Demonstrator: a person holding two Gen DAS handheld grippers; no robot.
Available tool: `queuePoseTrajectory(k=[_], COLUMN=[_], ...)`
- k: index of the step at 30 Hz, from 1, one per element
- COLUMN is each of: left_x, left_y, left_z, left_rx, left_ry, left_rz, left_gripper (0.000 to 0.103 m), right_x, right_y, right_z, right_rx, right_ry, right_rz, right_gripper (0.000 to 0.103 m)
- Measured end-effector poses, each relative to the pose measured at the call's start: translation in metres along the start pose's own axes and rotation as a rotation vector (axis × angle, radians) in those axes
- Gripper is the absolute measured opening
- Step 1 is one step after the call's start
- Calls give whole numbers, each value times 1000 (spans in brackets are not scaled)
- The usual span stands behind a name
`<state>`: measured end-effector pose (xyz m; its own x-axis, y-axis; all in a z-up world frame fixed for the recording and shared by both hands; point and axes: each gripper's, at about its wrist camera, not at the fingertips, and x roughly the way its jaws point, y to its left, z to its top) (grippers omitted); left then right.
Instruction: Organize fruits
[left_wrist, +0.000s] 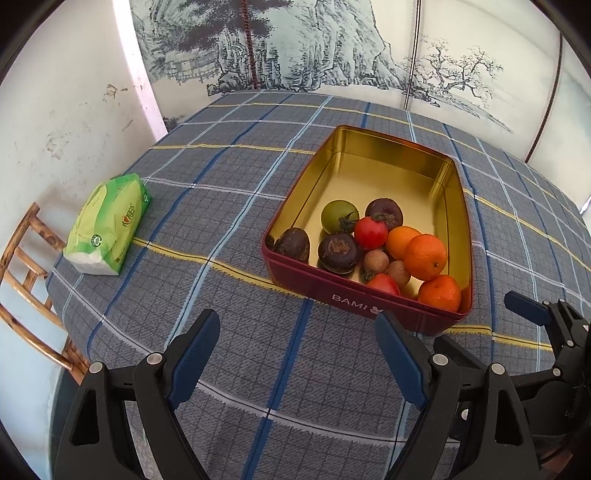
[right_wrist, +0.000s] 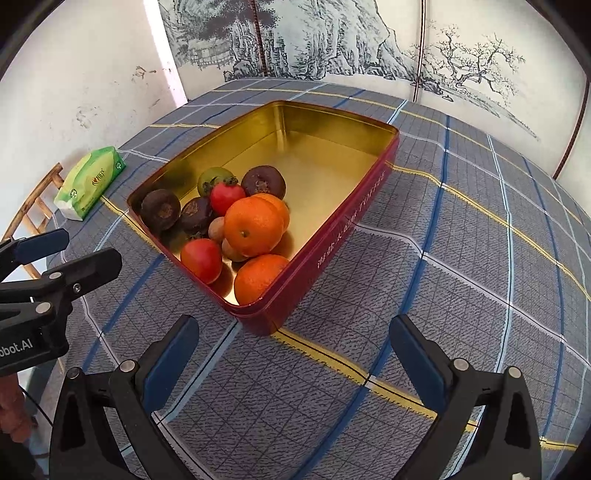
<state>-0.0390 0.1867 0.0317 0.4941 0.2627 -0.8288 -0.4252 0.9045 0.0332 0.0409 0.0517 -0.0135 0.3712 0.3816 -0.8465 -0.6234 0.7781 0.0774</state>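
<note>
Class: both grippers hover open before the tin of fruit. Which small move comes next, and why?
Probably the right gripper eases forward over the nearest orange: that fruit sits in the tin corner closest to its fingers, which are open and empty.

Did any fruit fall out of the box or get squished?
No. All the fruit sits inside the red tin, bunched at its near end. Nothing has spilled onto the checked tablecloth, and the tissue pack lies flat. Nothing stands out.

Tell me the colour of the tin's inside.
Gold; the tin shows it best in the right wrist view.
</note>
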Motion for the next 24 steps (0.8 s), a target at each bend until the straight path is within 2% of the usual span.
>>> queuePoseTrajectory(k=[24], left_x=[-4], left_y=[0], left_z=[0], left_rx=[1], left_ry=[-6], left_rz=[5], left_gripper=[86], right_x=[-2], right_y=[4], right_z=[-1], right_rx=[-16], right_ry=[5], right_rz=[-24], right_gripper=[102])
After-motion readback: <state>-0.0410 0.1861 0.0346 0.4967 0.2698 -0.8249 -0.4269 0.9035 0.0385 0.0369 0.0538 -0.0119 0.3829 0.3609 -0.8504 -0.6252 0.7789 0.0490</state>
